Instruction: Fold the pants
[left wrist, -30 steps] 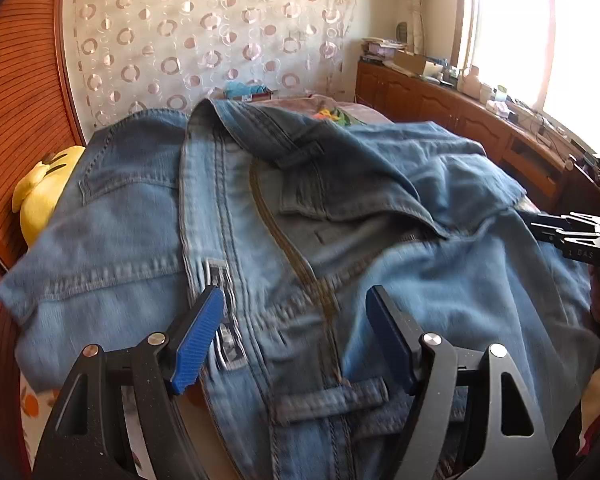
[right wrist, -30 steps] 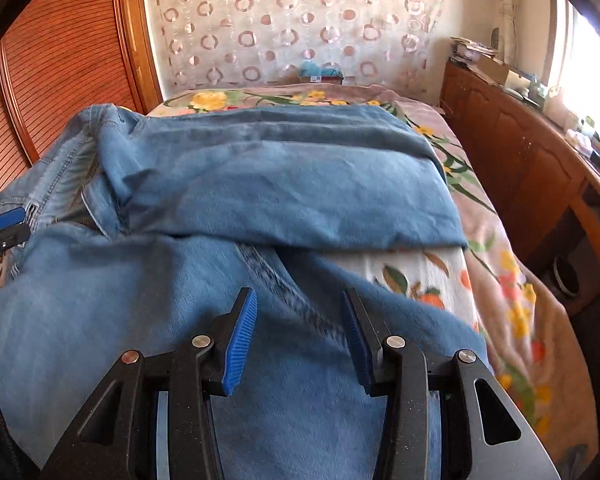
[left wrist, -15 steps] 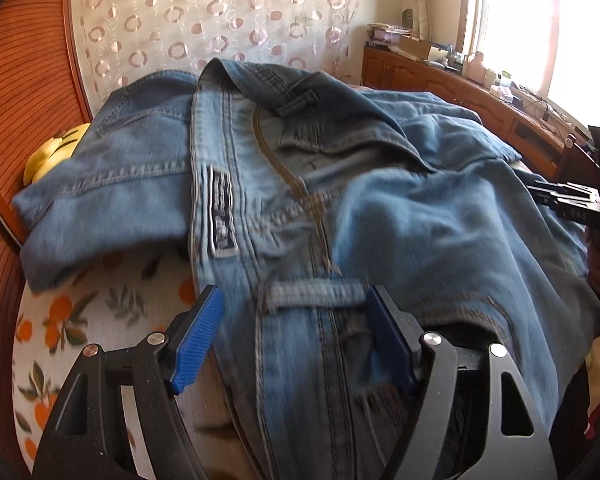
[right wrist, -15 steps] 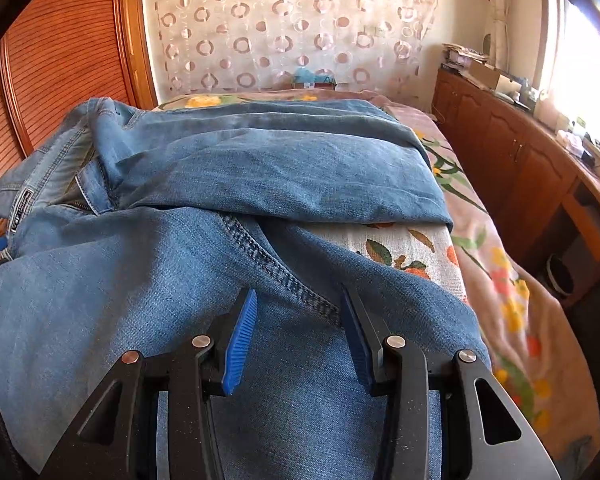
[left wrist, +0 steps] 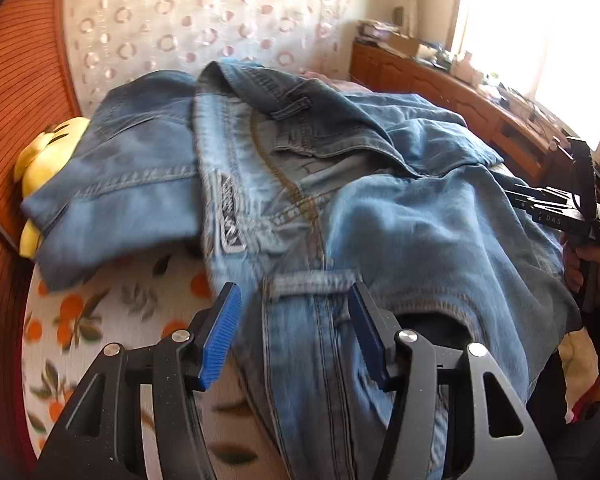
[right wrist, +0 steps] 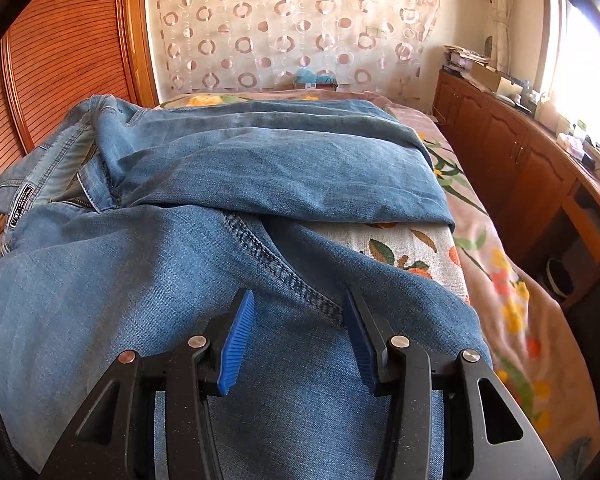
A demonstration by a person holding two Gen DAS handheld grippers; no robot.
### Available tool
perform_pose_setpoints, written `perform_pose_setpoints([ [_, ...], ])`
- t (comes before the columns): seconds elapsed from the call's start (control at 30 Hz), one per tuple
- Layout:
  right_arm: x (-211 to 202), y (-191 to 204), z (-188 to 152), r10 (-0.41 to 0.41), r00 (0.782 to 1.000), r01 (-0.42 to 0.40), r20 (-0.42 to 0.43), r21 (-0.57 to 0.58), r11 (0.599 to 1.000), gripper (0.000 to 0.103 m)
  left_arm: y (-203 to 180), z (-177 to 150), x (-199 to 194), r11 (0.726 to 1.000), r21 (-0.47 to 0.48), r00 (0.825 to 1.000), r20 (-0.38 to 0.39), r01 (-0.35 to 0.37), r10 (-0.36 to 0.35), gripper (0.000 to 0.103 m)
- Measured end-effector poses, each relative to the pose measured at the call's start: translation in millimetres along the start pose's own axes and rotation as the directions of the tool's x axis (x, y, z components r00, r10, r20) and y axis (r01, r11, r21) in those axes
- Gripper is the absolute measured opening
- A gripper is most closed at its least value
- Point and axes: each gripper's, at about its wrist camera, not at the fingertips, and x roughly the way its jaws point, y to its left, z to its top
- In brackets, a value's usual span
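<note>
Covering floral bedspread (right wrist: 412,248) — blue jeans (right wrist: 260,168)

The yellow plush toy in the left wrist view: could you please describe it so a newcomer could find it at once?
Start at the bed with the orange-fruit printed sheet and follow its left edge to the ribbed wooden panel. Wedged there, partly under the jeans, sits the yellow plush toy. It is the only bright yellow, rounded thing beside the blue denim.

Jeans spread over a bed

The bed (right wrist: 424,248) wears a fruit-and-flower printed cover; blue denim pants (right wrist: 228,184) lie rumpled across it, a yellow plush toy (left wrist: 48,156) partly underneath at the headboard side.
</note>
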Motion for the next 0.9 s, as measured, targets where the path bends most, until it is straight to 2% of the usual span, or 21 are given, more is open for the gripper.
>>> perform_pose_setpoints([
  [0.07,0,0,0,0.0,1.0,0.0,0.0,-0.001,1.0,0.049,-4,7,8,1.0,0.022,1.0,-0.021,0.014,-0.013,0.056],
  [0.17,1,0,0,-0.001,1.0,0.001,0.0,-0.003,1.0,0.05,-9,14,19,0.998,0.04,0.998,-0.052,0.038,-0.036,0.047],
  [0.23,1,1,0,0.0,1.0,0.0,0.0,-0.003,1.0,0.05,-12,15,26,0.998,0.051,0.997,-0.071,0.044,-0.04,0.037],
  [0.3,1,1,0,-0.001,1.0,0.001,0.0,-0.003,1.0,0.05,-15,15,26,0.998,0.053,0.997,-0.079,0.032,-0.028,0.018],
  [0.33,1,1,0,-0.001,1.0,0.001,0.0,-0.003,1.0,0.05,-15,15,23,0.999,0.049,0.998,-0.065,0.016,-0.013,0.017],
  [0.4,1,1,0,0.0,1.0,0.0,0.0,-0.002,1.0,0.05,-19,16,9,0.998,0.04,0.999,-0.032,0.044,-0.043,0.015],
  [0.47,1,1,0,0.0,1.0,0.0,0.0,-0.003,1.0,0.05,-32,16,-10,0.996,0.071,0.999,0.004,0.048,-0.048,0.015],
  [0.57,1,1,0,-0.001,1.0,0.001,-0.001,-0.005,1.0,0.05,-49,14,-27,0.991,0.1,0.996,0.016,0.088,-0.09,0.014],
  [0.63,2,0,1,-0.002,1.0,0.002,-0.002,-0.008,1.0,0.05,-62,10,-32,0.987,0.119,0.993,0.012,0.112,-0.114,0.014],
  [0.67,2,0,1,-0.002,1.0,0.002,-0.002,-0.008,1.0,0.05,-68,7,-33,0.984,0.123,0.992,0.006,0.128,-0.129,0.008],
  [0.73,2,0,1,-0.003,1.0,0.003,-0.002,-0.009,1.0,0.05,-77,0,-30,0.979,0.135,0.988,-0.017,0.154,-0.153,0.008],
  [0.9,2,0,1,-0.002,1.0,0.002,-0.002,-0.011,1.0,0.051,-75,-9,-11,0.983,0.106,0.988,-0.054,0.152,-0.147,0.008],
])
